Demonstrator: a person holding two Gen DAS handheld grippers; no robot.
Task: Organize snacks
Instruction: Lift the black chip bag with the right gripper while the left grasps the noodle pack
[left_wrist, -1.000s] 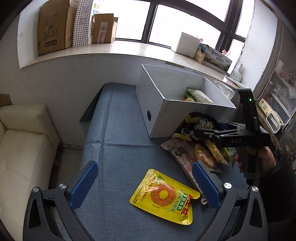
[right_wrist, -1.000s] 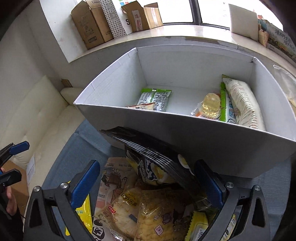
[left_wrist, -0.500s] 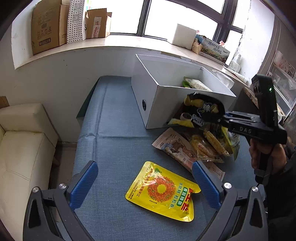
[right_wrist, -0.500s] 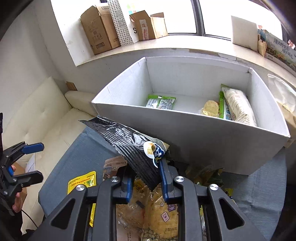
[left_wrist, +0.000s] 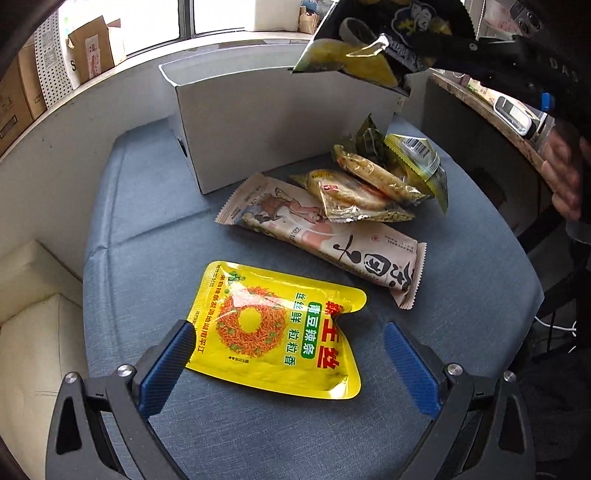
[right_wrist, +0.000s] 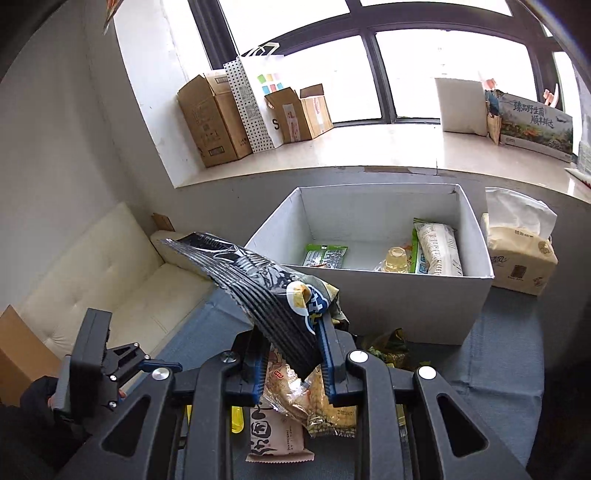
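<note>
— White cardboard, that box (right_wrist: 373, 295), and we already count four things lying in it: a green packet (right_wrist: 325, 255), a small jelly cup (right_wrist: 394, 258), a long pale pack (right_wrist: 439, 249) with a green-edged one beside it.

— And a fifth on its way, we judge. Our right gripper (right_wrist: 291, 350) is clamped on the black chip bag (right_wrist: 258, 280), which hangs in the air on the near side of the box rim (not yet over the opening).

— What is left on the blue cloth table (left_wrist: 480, 258)?

— The yellow pouch (left_wrist: 275, 328), the long beige wrapper (left_wrist: 321, 229), and a small heap of packets (left_wrist: 373, 184) touching it, near the box's front wall.

— Our left gripper (left_wrist: 284, 365)?

— Jaws spread wide, holding nothing, with the yellow pouch's near edge lying between the pads.

— Room to move?

— The box mouth is wide and half bare on its left. The pouch lies flat, well apart from the table edges, with bare cloth either side for the pads.
</note>
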